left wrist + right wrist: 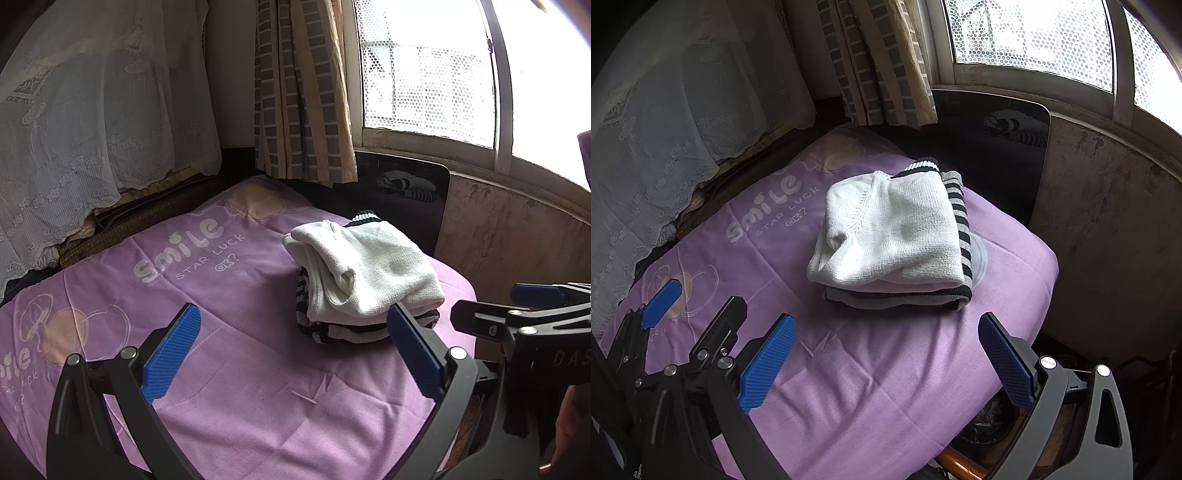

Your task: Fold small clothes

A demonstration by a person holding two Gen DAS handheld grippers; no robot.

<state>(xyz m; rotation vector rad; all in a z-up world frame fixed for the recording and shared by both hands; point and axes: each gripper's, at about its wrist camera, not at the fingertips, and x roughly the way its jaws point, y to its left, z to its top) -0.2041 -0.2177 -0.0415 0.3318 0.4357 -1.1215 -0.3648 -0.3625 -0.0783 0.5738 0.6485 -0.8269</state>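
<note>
Hand-held gripper, left (293, 345): released, empty, near edge.
Hand-held gripper, right (886, 352): released, empty, near the sweater.
Purple sheet (871, 369): covers the bed.
Folded white sweater (890, 230): on sheet's far right, atop striped garment (962, 229).

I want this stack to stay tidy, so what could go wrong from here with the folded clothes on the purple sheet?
1. The folded white knit sits on a striped garment near the purple sheet's right edge; a nudge might push the stack off.
2. The top layer's open fold faces the left gripper; catching it could undo the fold.
3. Both grippers, the right gripper included, are open and close together, so they might collide.
</note>
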